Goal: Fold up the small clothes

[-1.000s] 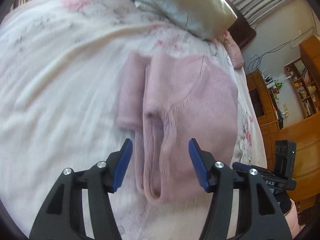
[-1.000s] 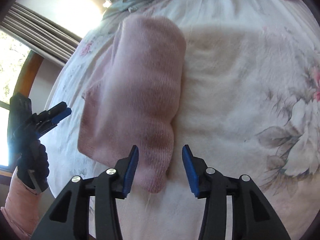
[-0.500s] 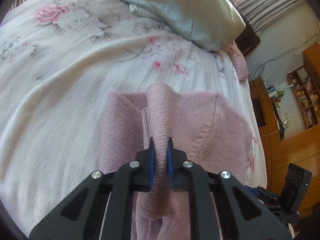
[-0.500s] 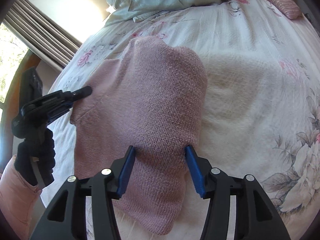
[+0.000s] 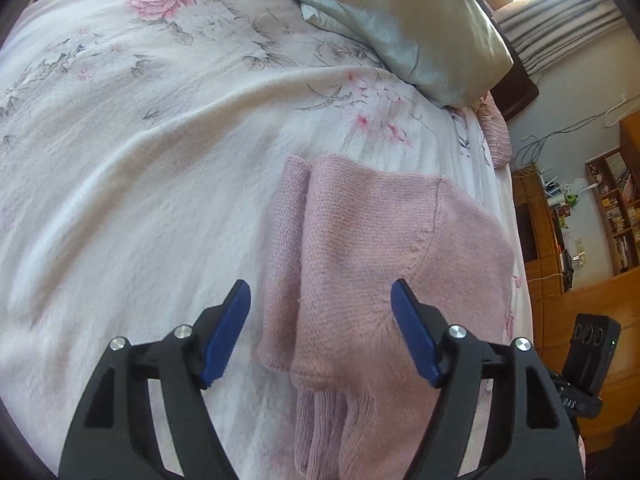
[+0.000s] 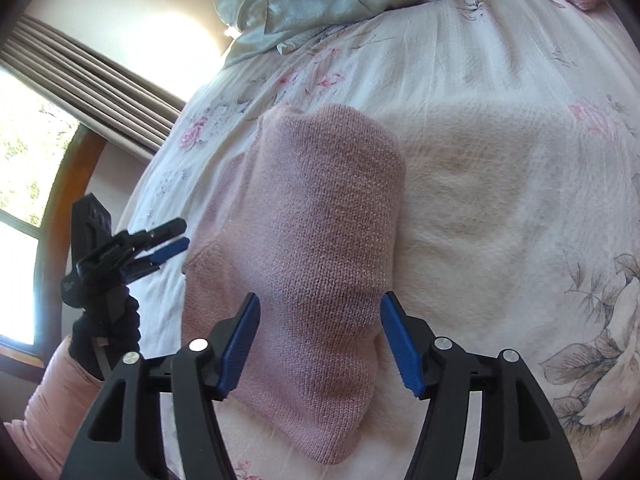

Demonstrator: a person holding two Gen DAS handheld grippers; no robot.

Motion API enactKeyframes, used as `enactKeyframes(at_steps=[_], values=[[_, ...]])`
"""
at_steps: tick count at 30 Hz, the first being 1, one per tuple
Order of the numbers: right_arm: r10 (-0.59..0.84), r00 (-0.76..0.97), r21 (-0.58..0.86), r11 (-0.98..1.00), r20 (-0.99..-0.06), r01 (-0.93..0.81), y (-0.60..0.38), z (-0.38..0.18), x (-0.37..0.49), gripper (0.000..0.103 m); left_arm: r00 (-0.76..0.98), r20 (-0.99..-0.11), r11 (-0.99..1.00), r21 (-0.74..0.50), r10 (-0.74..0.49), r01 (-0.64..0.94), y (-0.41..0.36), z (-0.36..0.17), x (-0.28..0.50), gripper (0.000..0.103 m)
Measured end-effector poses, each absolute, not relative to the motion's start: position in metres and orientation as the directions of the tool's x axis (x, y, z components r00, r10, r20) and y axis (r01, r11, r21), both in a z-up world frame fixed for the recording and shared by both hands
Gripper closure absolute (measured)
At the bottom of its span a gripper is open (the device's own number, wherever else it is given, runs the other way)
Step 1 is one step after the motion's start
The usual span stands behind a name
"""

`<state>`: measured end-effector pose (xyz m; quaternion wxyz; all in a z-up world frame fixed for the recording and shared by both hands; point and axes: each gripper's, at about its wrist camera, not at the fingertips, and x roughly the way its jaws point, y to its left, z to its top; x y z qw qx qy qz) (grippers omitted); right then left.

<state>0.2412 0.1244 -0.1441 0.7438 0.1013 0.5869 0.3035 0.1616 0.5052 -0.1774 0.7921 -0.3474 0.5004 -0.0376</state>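
Pink knitted garment (image 5: 384,264): small, fine-ribbed wool-like knit, folded into a narrow stack on the white floral bedspread (image 5: 140,160). In the left wrist view one strip of knit lies along its left side, partly under the main fold; a curved seam crosses the right half; a ribbed cuff or hem shows at the near end. In the right wrist view the garment (image 6: 320,240) reads as a long rounded slab, narrower at the near end, with a lower layer jutting out to its left.

Left gripper (image 5: 320,332): black frame, blue finger pads, jaws spread wide, grasping nothing. Poised over the near end of the garment; whether the pads touch the fabric cannot be told. Also seen in the right wrist view (image 6: 168,248), to the left of the garment, in a dark-gloved hand (image 6: 108,332) with a pink sleeve.

Right gripper (image 6: 320,340): same build, jaws apart, empty, one pad on each side of the near part of the garment.

Pale green satin pillow (image 5: 420,28): at the head of the bed, well apart from the garment.

Wooden shelving unit (image 5: 612,208): by the wall, beyond the bed's right edge.

Striped brown curtain (image 6: 88,80): beside a bright window.
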Motion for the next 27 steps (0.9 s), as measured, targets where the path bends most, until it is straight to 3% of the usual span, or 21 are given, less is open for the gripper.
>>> enactKeyframes(at_steps=[5, 9, 11, 14, 17, 18, 19, 21, 24, 27], values=[[0.627, 0.094, 0.583, 0.762, -0.774, -0.283, 0.118, -0.157, 0.256, 0.025, 0.458, -0.774, 0.748, -0.596, -0.437, -0.293, 0.499, -0.197, 0.154, 0.022], [0.643, 0.019, 0.617, 0.742, -0.766, -0.262, 0.126, -0.185, 0.262, 0.023, 0.437, -0.695, 0.615, -0.715, -0.571, -0.333, 0.492, -0.23, 0.156, 0.019], [0.65, -0.004, 0.63, 0.736, -0.76, -0.249, 0.131, -0.199, 0.264, 0.014, 0.426, -0.673, 0.593, -0.738, -0.605, -0.323, 0.484, -0.242, 0.159, 0.019], [0.693, -0.042, 0.685, 0.699, -0.72, -0.207, 0.139, -0.217, 0.269, 0.013, 0.435, -0.674, 0.614, -0.733, -0.597, -0.293, 0.469, -0.246, 0.165, 0.01], [0.711, -0.061, 0.71, 0.685, -0.7, -0.162, 0.149, -0.235, 0.272, 0.013, 0.43, -0.645, 0.605, -0.757, -0.632, -0.247, 0.455, -0.247, 0.174, 0.009], [0.714, -0.054, 0.712, 0.684, -0.698, -0.157, 0.15, -0.236, 0.272, 0.017, 0.426, -0.637, 0.605, -0.763, -0.643, -0.227, 0.451, -0.247, 0.176, 0.011], [0.715, -0.047, 0.712, 0.685, -0.698, -0.152, 0.15, -0.235, 0.271, 0.022, 0.417, -0.627, 0.601, -0.771, -0.658, -0.21, 0.446, -0.248, 0.177, 0.033], [0.721, -0.033, 0.715, 0.68, -0.692, -0.163, 0.145, -0.228, 0.268, 0.033, 0.427, -0.573, 0.545, -0.814, -0.7, -0.198, 0.445, -0.251, 0.175, 0.053], [0.754, -0.024, 0.743, 0.64, -0.656, -0.196, 0.135, -0.211, 0.26, 0.046, 0.472, -0.507, 0.501, -0.852, -0.721, -0.15, 0.441, -0.242, 0.166, 0.062], [0.769, 0.001, 0.746, 0.62, -0.639, -0.244, 0.12, -0.184, 0.253, 0.047, 0.487, -0.469, 0.491, -0.866, -0.737, -0.09, 0.423, -0.218, 0.157, 0.063]])
